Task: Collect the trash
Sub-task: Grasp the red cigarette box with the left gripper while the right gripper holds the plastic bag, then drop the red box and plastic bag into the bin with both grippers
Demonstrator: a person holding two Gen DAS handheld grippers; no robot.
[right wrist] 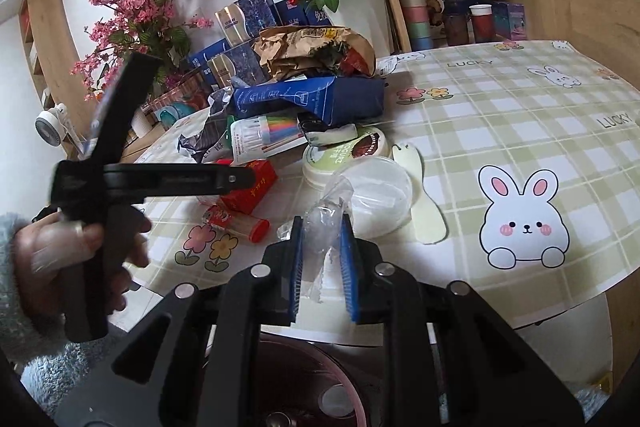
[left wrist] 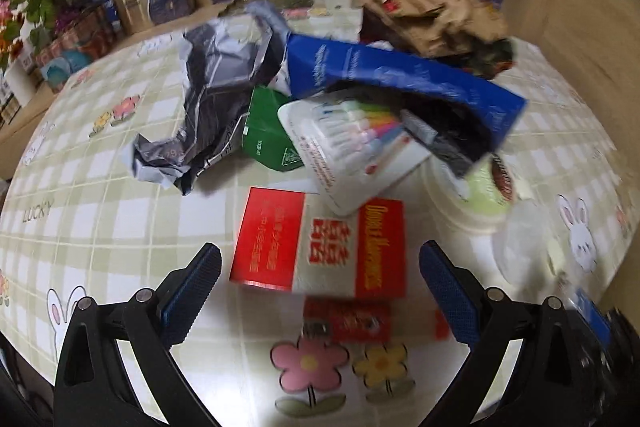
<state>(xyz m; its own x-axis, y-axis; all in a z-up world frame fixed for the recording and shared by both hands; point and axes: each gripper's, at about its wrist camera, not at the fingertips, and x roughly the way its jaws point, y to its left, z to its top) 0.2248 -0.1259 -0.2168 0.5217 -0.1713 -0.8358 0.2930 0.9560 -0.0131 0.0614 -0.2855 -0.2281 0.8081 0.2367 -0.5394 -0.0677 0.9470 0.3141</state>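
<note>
My left gripper [left wrist: 320,249] is open, its blue pads wide apart above a red-and-white box [left wrist: 320,227] lying on the checked tablecloth [left wrist: 100,187]. A small red tube [left wrist: 344,323] lies just nearer than the box. Behind are a marker pack [left wrist: 360,147], a blue bag [left wrist: 400,75], a green packet [left wrist: 268,131] and a crumpled grey bag [left wrist: 208,99]. In the right wrist view my right gripper [right wrist: 322,223] is shut on a clear plastic wrapper [right wrist: 332,191] at the table's near edge. A dark red bin [right wrist: 312,379] sits below it.
A yogurt lid [right wrist: 344,151], a clear round lid [right wrist: 380,195] and a pale spoon [right wrist: 424,211] lie beside the wrapper. A brown paper bag [right wrist: 312,47], boxes, cans and flower pots [right wrist: 360,11] crowd the far side. A hand [right wrist: 60,247] holds the left gripper at the left.
</note>
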